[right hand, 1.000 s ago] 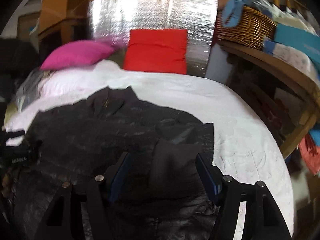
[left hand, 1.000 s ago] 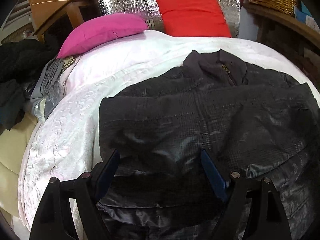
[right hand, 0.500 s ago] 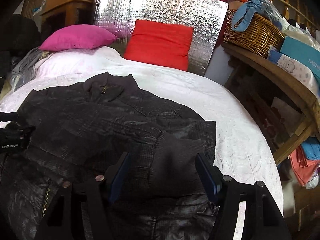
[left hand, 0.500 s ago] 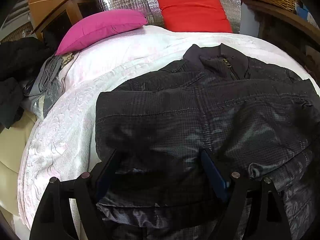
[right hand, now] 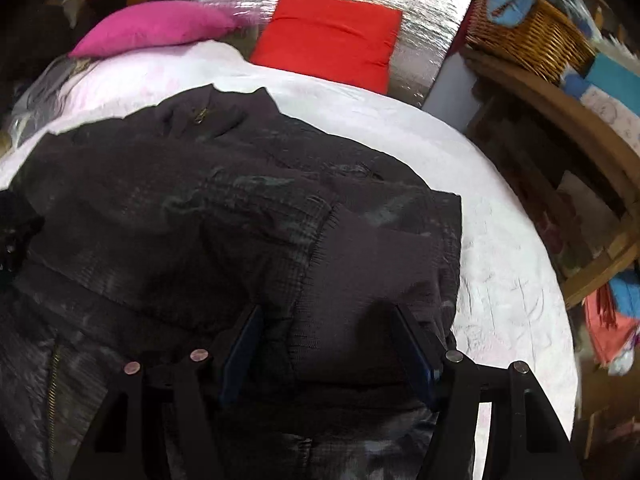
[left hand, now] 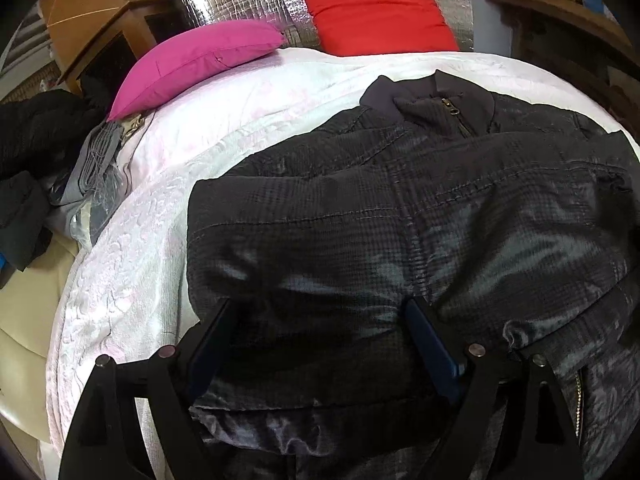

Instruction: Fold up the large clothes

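Black jacket (left hand: 400,216) fills the near and middle of the bed. Bare white bedspread (left hand: 132,280) gives a clear strip along the jacket's left edge; a wider one on the right (right hand: 512,280). Head end blocked by pink pillow (left hand: 192,60) and red pillow (left hand: 376,12). Left edge: pile of dark clothes (left hand: 36,152). Right: wooden shelf (right hand: 560,112) carrying wicker basket (right hand: 532,40).
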Demonstrator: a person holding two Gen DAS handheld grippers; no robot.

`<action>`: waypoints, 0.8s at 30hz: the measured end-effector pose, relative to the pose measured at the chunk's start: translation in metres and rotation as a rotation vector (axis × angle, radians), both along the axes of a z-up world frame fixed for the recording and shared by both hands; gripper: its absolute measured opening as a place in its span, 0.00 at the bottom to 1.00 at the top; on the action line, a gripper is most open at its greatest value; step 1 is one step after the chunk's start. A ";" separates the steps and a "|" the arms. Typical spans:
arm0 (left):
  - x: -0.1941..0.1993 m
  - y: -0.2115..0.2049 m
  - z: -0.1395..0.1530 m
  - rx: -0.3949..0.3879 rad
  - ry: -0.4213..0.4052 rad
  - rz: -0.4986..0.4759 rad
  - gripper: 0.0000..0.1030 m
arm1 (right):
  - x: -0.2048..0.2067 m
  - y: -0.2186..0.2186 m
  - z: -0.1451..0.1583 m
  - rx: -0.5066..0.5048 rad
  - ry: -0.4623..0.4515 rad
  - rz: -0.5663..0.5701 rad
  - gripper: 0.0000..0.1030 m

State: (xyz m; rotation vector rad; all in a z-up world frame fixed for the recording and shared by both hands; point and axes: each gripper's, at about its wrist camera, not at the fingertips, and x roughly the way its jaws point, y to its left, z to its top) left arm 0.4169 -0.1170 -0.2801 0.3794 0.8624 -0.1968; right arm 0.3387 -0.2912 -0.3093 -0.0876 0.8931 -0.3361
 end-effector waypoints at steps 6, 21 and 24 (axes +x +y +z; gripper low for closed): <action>-0.017 0.024 0.030 -0.102 -0.047 -0.003 0.84 | -0.031 -0.013 0.030 0.074 -0.120 -0.017 0.67; -0.027 0.080 0.023 -0.125 0.004 0.080 0.86 | -0.073 -0.053 0.028 0.331 -0.126 -0.093 0.68; -0.055 0.088 0.030 -0.134 -0.034 0.056 0.86 | -0.100 -0.049 0.033 0.358 -0.176 -0.080 0.68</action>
